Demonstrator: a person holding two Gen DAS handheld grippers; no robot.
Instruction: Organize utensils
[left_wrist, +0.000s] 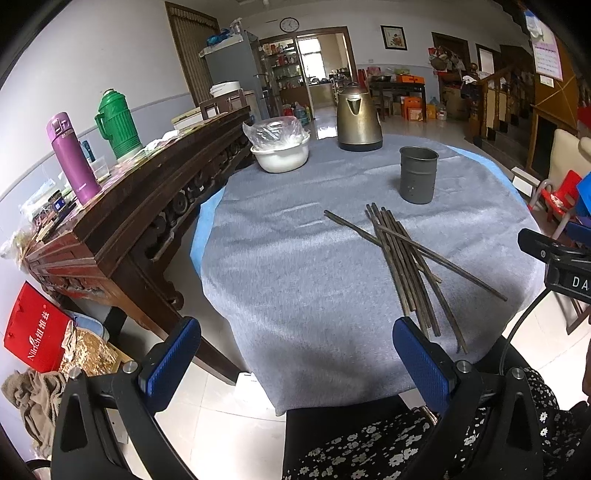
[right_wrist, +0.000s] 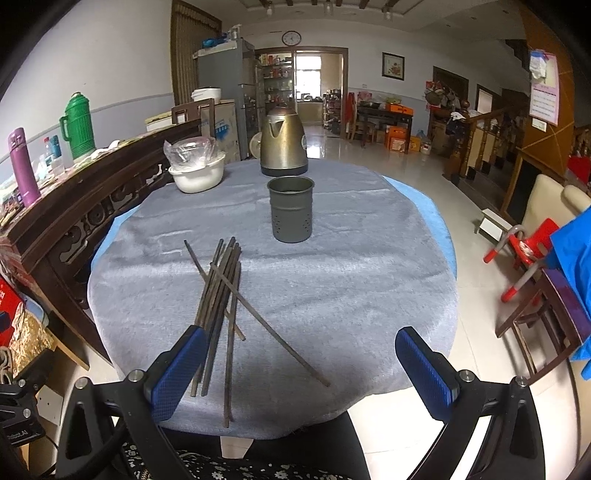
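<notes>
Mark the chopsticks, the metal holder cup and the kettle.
chopsticks (right_wrist: 221, 291), right wrist view, middle of the bundle.
metal holder cup (right_wrist: 291, 214), right wrist view, its side wall.
kettle (left_wrist: 358, 118), left wrist view, its body.

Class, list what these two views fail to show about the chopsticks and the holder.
- Chopsticks: exact count unclear in both views; they overlap, and the right gripper covers some near ends.
- Holder: its bottom inside is hidden by its own wall in both views.
- Holder's far side: faces away.
</notes>
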